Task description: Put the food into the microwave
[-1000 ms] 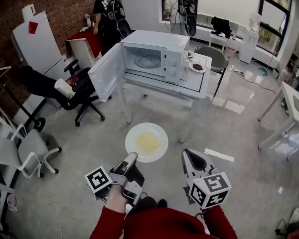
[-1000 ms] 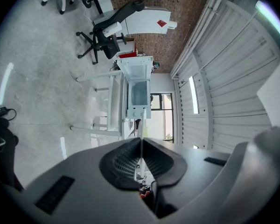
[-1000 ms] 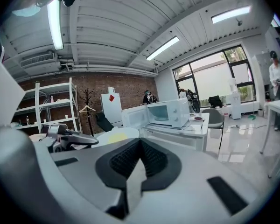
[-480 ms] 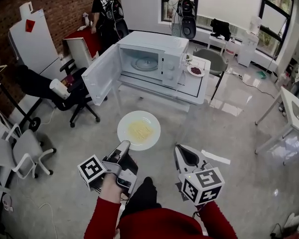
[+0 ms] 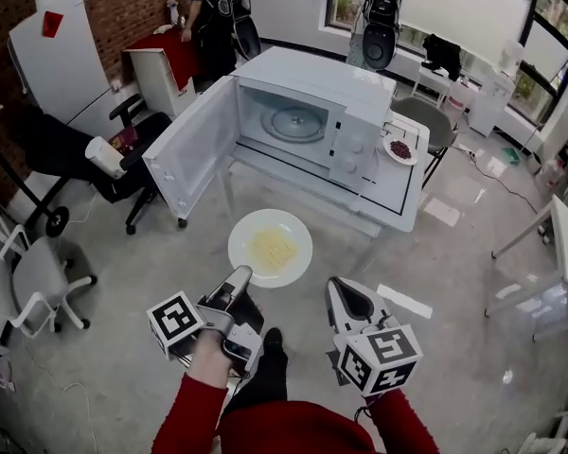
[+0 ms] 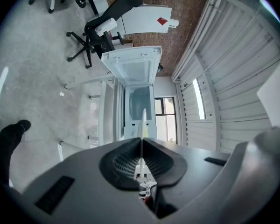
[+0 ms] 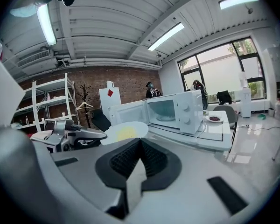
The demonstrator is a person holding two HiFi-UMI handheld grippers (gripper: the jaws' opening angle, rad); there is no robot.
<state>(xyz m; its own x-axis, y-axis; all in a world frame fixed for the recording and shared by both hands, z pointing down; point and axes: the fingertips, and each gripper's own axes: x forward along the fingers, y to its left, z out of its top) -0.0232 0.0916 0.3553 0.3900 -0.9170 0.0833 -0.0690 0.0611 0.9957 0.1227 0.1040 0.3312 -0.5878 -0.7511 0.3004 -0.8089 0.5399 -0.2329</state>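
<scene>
Jutting beyond left hand-held gripper (image 5: 239,274), plate (image 5: 300,253) (clamped)

plate (image 5: 245,235) white, food (image 5: 272,251) on it pale yellow | microwave (image 5: 331,74) white, door too | your sleeves (image 5: 185,414) red | your left gripper (image 5: 240,274) and right gripper (image 5: 333,283) grey, black pads, cubes black-on-white square markers | floor (image 5: 123,301) pale grey | brick wall (image 5: 123,8) red-brown | small plate (image 5: 389,151) white, dark red bits

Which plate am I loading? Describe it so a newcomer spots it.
Find the white microwave with its door open on the table. In front of it the left gripper holds a large white plate by its rim. Unlike the small plate of dark food beside the microwave, it carries pale yellow food.
</scene>
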